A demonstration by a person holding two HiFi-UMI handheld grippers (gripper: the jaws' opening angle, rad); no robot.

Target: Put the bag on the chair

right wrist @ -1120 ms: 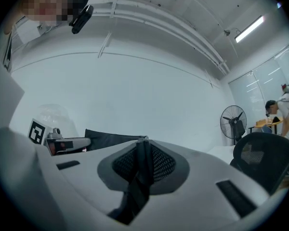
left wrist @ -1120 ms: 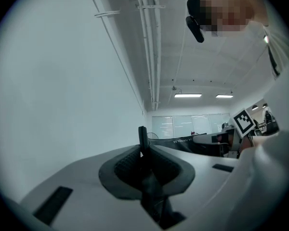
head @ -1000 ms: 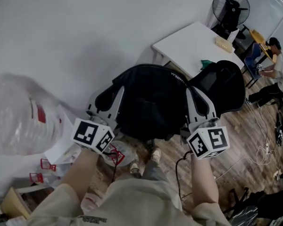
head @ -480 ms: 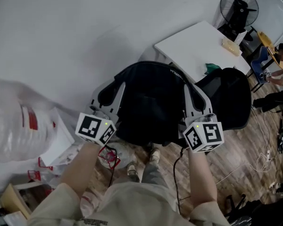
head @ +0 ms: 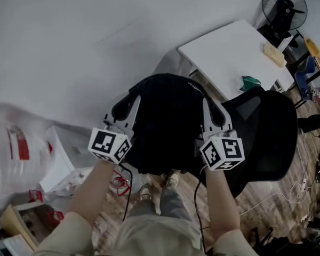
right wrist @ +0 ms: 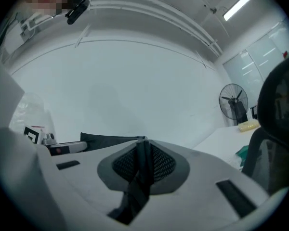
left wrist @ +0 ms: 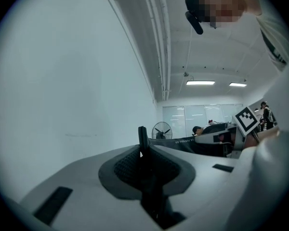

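Observation:
A black bag (head: 165, 121) hangs in the air between my two grippers. My left gripper (head: 132, 101) is shut on a black bag strap (left wrist: 143, 146) that stands up between its mesh pads, as the left gripper view (left wrist: 143, 153) shows. On the bag's right side, my right gripper (head: 207, 104) is shut on another black strap (right wrist: 140, 177), clamped between its pads in the right gripper view (right wrist: 143, 153). The black office chair (head: 269, 137) stands just right of the bag and partly behind it; its seat is hidden.
A white table (head: 224, 52) stands beyond the chair, with a green item (head: 250, 82) and a yellow item (head: 273, 54) on it. A standing fan (head: 284, 7) is at the far right. Clear plastic bags (head: 13, 153) and boxes lie at the left. Cables (head: 298, 188) run over the wooden floor.
Both grippers and the bag have drawn closer to the chair, which now sits partly behind the bag's right side. Both grips are unchanged.

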